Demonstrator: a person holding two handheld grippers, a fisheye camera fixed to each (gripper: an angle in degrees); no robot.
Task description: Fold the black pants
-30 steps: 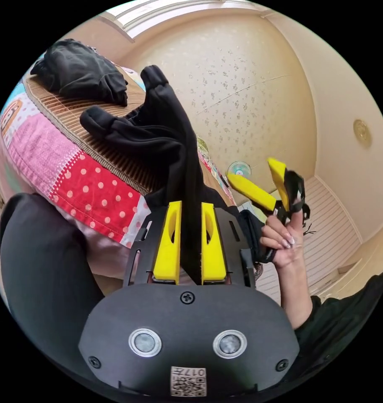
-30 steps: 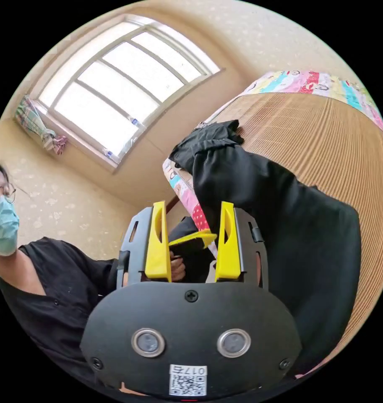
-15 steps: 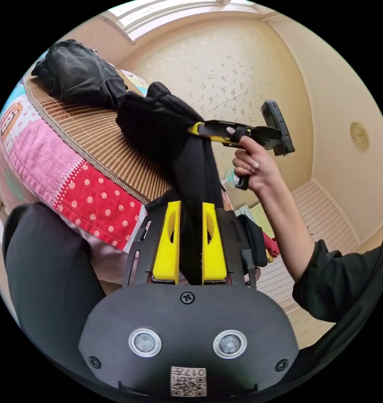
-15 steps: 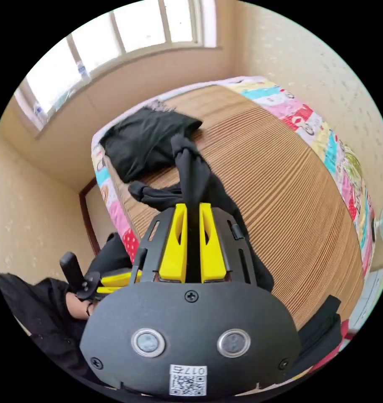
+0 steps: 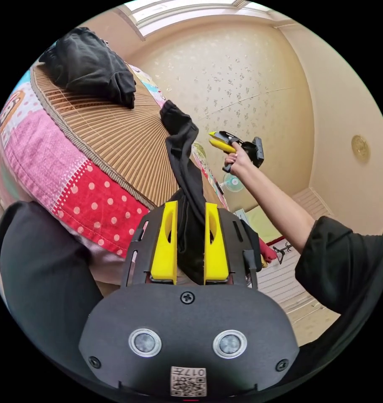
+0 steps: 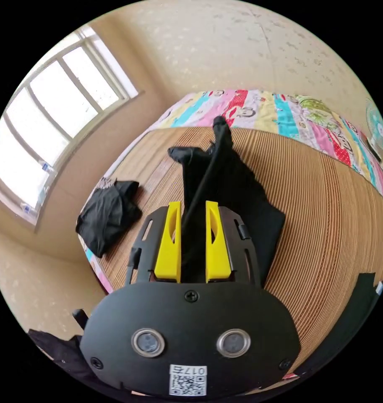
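Left gripper view: left gripper point(image 5: 190, 241) jaws w/ black pants point(image 5: 187, 184) bunched between them, both pressing the cloth, which rises off the bed edge. Farther out, right gripper point(image 5: 218, 140) in a hand point(image 5: 237, 160); can't tell its grip here. Right gripper view: jaws clamp a taut strip of pants; the rest lies on the bamboo mat point(image 6: 325, 210). Beyond, a second black garment point(image 6: 107, 214).

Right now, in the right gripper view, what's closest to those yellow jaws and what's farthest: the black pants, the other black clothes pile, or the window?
1. black pants, between the jaws
2. black clothes pile, on the mat's left
3. window, far left wall
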